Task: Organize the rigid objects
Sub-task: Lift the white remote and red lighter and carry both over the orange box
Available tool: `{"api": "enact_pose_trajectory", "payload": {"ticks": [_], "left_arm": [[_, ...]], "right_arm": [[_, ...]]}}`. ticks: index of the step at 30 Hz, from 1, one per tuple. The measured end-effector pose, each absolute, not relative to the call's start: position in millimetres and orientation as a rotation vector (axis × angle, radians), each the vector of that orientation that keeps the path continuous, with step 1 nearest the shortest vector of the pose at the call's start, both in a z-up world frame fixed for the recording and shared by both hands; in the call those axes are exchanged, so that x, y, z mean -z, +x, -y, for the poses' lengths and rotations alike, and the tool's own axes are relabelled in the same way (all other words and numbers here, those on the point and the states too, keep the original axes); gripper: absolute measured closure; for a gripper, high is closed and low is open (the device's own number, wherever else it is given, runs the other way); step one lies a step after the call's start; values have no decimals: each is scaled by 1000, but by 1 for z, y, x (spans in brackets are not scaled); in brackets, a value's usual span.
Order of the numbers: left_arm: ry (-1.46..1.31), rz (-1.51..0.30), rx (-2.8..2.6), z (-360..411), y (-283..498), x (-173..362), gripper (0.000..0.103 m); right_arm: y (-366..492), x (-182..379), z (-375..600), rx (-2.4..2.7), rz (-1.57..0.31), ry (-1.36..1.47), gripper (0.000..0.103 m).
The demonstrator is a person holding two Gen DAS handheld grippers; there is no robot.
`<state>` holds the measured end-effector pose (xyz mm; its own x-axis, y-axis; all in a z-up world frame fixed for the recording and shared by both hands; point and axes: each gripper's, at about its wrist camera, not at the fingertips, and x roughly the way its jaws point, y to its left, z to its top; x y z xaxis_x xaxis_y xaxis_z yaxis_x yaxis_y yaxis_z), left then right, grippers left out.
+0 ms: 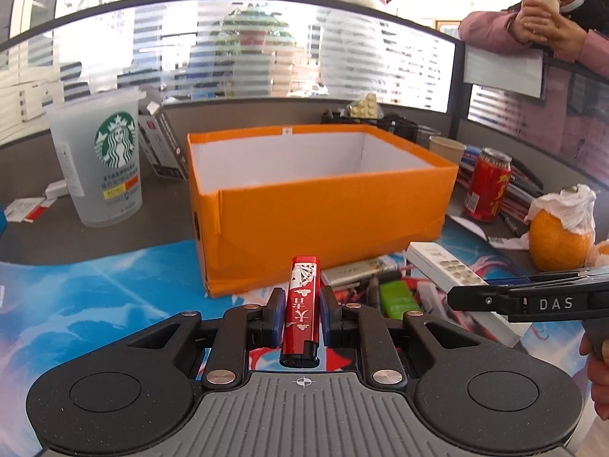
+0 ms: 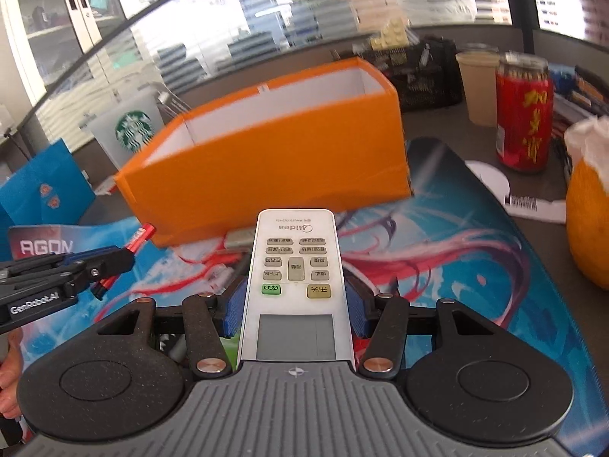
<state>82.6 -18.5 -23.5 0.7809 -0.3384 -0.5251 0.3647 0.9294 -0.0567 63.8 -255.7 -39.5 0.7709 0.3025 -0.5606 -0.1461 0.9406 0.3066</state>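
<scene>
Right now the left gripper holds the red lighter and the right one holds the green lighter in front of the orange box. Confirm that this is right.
Not quite. The right gripper holds the white remote, not the green lighter; the right wrist view shows its fingers clamped on the remote's sides. The green lighter lies on the mat. The rest stands: the left gripper holds the red lighter, in front of the orange box.

A grey desk [image 1: 45, 236] carries a blue printed mat [image 1: 95, 304], an orange box [image 1: 323, 213], a Starbucks cup [image 1: 102, 160] and a red can [image 1: 487, 186].

Scene brightly and evenly lit; ceiling overexposed in left wrist view. Strong fisheye bending at edges, dark corners. Orange box [image 2: 266, 160] motion-blurred in right wrist view. Shadows soft.
</scene>
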Motion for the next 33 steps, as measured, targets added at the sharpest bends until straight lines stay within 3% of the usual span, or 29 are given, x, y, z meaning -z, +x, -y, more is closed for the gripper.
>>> {"api": "enact_pose_trajectory", "payload": {"ticks": [33], "left_arm": [[35, -461, 343, 34, 135, -49, 86]], "right_arm": [[114, -45, 259, -288, -460, 191, 53]]}}
